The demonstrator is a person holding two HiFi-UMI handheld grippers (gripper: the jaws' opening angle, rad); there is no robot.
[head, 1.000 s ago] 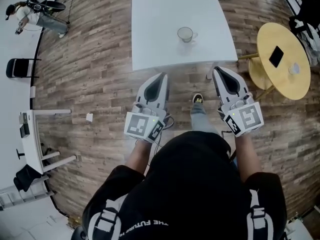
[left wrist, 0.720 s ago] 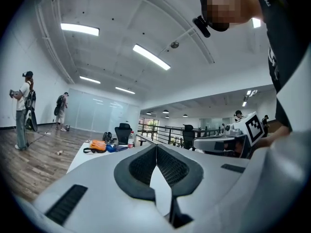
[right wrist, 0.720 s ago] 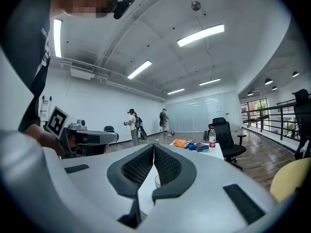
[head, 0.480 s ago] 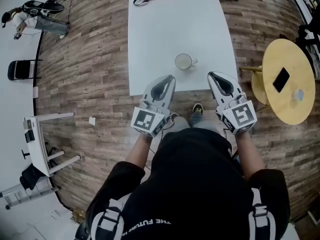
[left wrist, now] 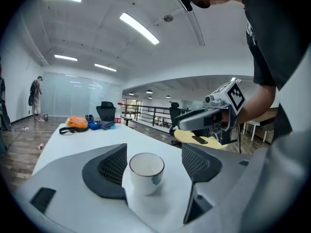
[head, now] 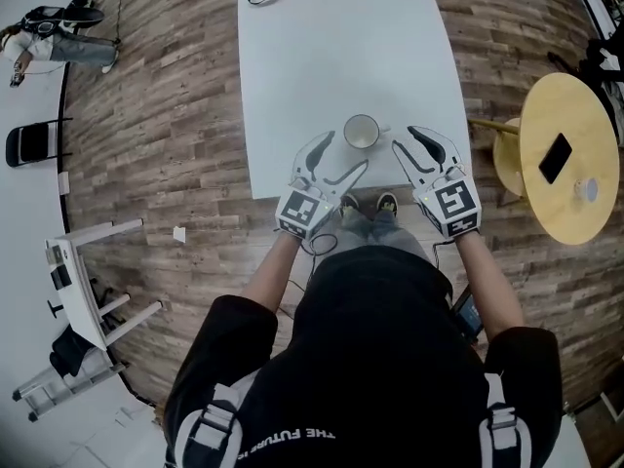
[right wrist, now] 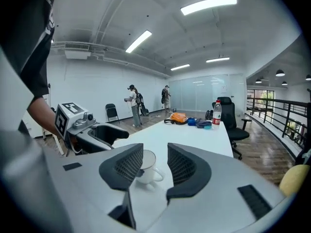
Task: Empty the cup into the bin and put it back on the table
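- The left hand-held gripper [head: 343, 154] and right hand-held gripper [head: 406, 137] have come forward from over the floor to the counter [head: 331, 57] edge. Their jaws are opening, so I judge the approach done and no grasp made.
- The cup [head: 362, 132] stands on the counter at 12 o'clock. The left jaws are wide and frame it untouched; the right jaws are parted and empty.
- The shirt [head: 292, 435] reads "THE FUTURE"; the cup's blue mark is possibly a logo, unreadable.

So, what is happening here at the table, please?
A person at the white table holds tongs in each hand. The left tongs and right tongs point at the white cup, jaws opening; the cup stands upright just ahead of them, not between the jaws. Nothing grips it yet.
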